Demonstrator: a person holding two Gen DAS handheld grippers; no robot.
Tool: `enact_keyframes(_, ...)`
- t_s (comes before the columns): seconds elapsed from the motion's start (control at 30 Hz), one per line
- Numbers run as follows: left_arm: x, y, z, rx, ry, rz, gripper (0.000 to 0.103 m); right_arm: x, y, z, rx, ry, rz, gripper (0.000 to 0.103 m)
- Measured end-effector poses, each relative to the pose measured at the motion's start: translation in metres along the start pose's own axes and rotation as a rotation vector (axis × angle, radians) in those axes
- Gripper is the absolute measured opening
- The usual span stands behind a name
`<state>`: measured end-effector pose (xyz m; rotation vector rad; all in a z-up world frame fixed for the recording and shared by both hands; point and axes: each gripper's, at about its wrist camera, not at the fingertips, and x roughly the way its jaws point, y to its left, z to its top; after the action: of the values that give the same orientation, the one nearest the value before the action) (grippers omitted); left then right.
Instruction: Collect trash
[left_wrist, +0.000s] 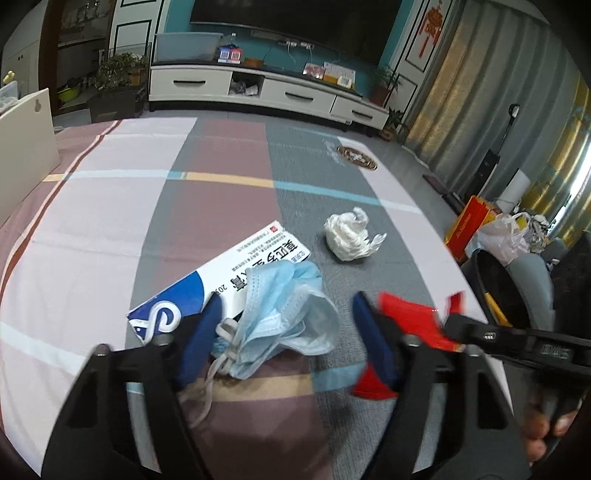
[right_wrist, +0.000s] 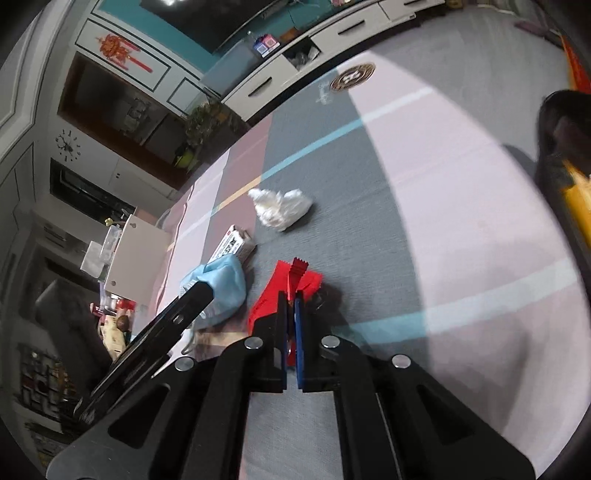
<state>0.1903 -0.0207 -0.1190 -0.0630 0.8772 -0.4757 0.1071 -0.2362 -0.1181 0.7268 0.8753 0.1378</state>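
Observation:
A crumpled light-blue face mask lies between the fingers of my left gripper, which stands open around it; the right finger is clear of it. The mask partly covers a white and blue medicine box. My right gripper is shut on a red wrapper just right of the mask. That wrapper also shows in the left wrist view, pinched by the right gripper. Farther out lies a crumpled white wad.
Everything rests on a checked cloth in pink, grey and brown. A dark bin stands off the right edge, with bags and a red box behind it. A white board stands at the left. A TV cabinet is beyond.

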Motion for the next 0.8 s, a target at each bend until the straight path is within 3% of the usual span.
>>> enact_keyframes(0.03, 0.003, -0.001, -0.001, 0.003, 0.006, 0.004, 0.047, -0.002, -0.002, 0.000, -0.004, -0.002, -0.005, 0.004)
enact_keyframes(0.1, 0.003, -0.002, -0.002, 0.003, 0.012, 0.003, 0.036, -0.008, -0.005, -0.001, -0.017, -0.010, -0.019, 0.004)
enact_keyframes(0.2, -0.003, -0.004, -0.006, 0.000, 0.005, -0.015, 0.028, -0.014, -0.002, -0.003, -0.045, -0.024, -0.032, 0.004)
enact_keyframes(0.43, -0.037, -0.014, -0.023, -0.017, -0.004, -0.062, 0.026, -0.038, 0.012, -0.016, -0.156, -0.066, -0.067, 0.004)
enact_keyframes(0.8, -0.089, -0.042, -0.050, -0.019, -0.002, -0.092, 0.026, -0.086, 0.010, -0.030, -0.183, -0.121, -0.076, 0.003)
